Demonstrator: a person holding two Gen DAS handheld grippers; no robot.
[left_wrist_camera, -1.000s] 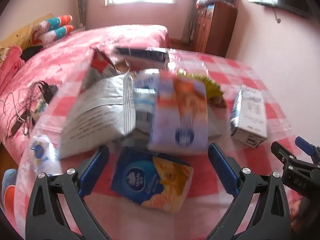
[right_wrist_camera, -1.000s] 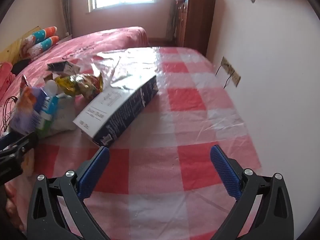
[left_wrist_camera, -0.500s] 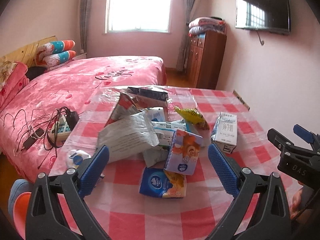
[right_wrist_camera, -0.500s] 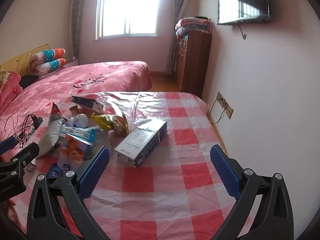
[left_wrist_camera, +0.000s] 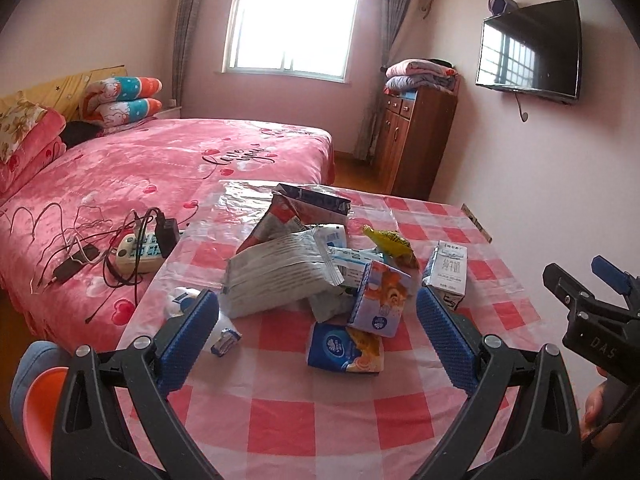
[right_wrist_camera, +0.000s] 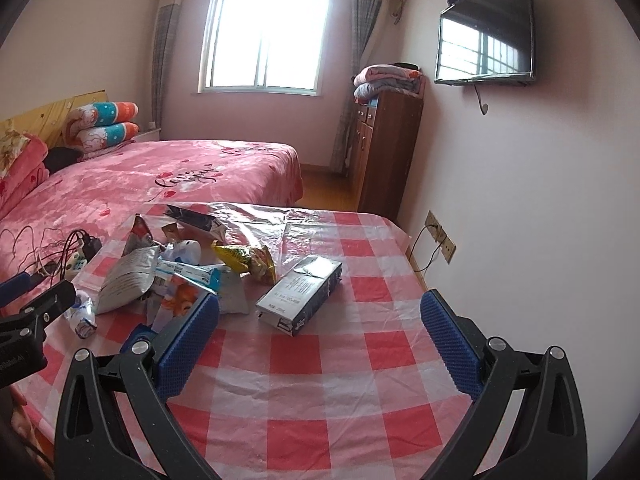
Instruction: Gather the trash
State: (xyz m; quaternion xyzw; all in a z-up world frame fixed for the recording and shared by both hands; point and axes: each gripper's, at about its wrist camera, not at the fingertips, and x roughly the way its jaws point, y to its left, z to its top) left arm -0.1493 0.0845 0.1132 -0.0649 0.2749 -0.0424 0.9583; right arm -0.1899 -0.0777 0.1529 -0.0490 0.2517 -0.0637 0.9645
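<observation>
A heap of trash lies on a red-and-white checked table (left_wrist_camera: 320, 412): a silver-white snack bag (left_wrist_camera: 280, 276), a blue tissue pack (left_wrist_camera: 344, 350), a purple cartoon carton (left_wrist_camera: 380, 300), a yellow wrapper (left_wrist_camera: 390, 240) and a white-and-navy milk carton (left_wrist_camera: 448, 270), also in the right wrist view (right_wrist_camera: 300, 292). A small crumpled wrapper (left_wrist_camera: 226, 340) lies at the left. My left gripper (left_wrist_camera: 318, 340) is open and empty, held back above the table's near edge. My right gripper (right_wrist_camera: 320, 340) is open and empty, to the right of the heap.
A pink bed (left_wrist_camera: 140, 172) stands left of the table with a power strip and tangled cables (left_wrist_camera: 132, 248) on it. A wooden cabinet (left_wrist_camera: 416, 136) and a wall TV (left_wrist_camera: 528, 48) are at the right. An orange bin rim (left_wrist_camera: 36, 400) shows at the lower left.
Both grippers have pulled back and up from the table. The trash heap and carton now look smaller and farther away. Both stayed open and empty.
</observation>
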